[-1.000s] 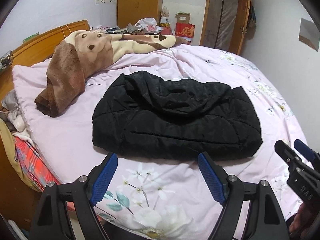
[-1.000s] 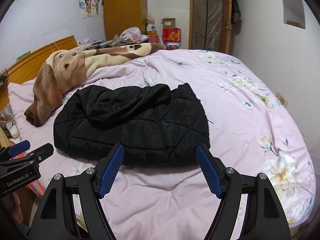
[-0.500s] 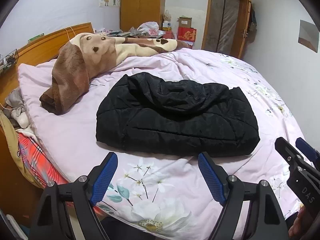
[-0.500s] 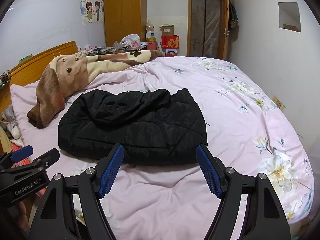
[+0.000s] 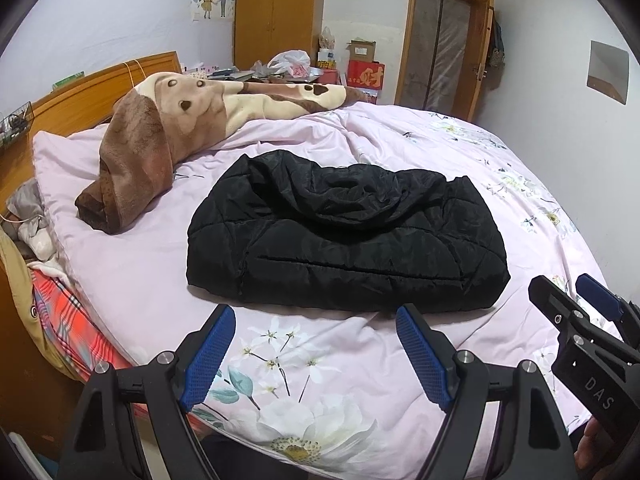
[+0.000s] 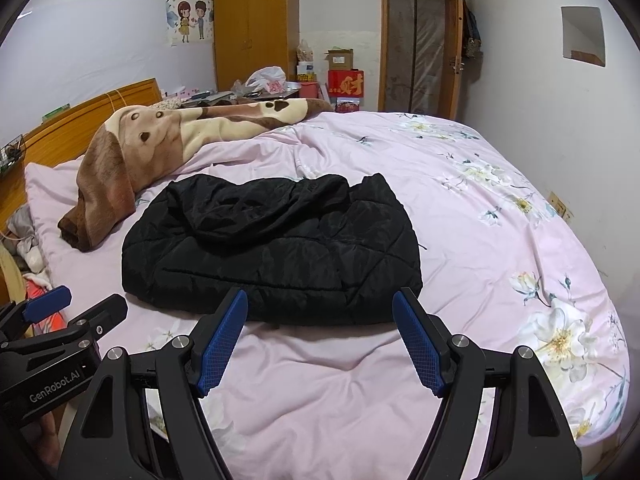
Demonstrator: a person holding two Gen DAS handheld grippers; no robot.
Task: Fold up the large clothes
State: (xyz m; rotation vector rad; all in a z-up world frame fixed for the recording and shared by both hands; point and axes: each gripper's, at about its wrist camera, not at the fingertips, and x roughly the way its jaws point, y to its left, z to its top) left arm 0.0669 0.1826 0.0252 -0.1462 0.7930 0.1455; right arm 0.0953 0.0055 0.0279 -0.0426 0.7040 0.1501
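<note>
A black quilted jacket (image 5: 344, 236) lies folded into a compact bundle on the pink floral bedspread (image 5: 304, 372); it also shows in the right wrist view (image 6: 276, 252). My left gripper (image 5: 316, 320) is open and empty, held back from the jacket's near edge above the bedspread. My right gripper (image 6: 320, 304) is open and empty, also short of the jacket's near edge. The right gripper shows at the right edge of the left wrist view (image 5: 580, 308). The left gripper shows at the left edge of the right wrist view (image 6: 76, 308).
A brown and cream dog-print blanket (image 5: 168, 132) lies bunched at the back left by the wooden headboard (image 5: 92, 88). Loose clothes (image 5: 44, 312) hang off the bed's left side. A wardrobe (image 6: 256, 28), boxes and a door (image 6: 420, 48) stand behind the bed.
Both grippers have drawn back and up from the jacket, so it sits further away and more of the room shows. The jacket has not moved.
</note>
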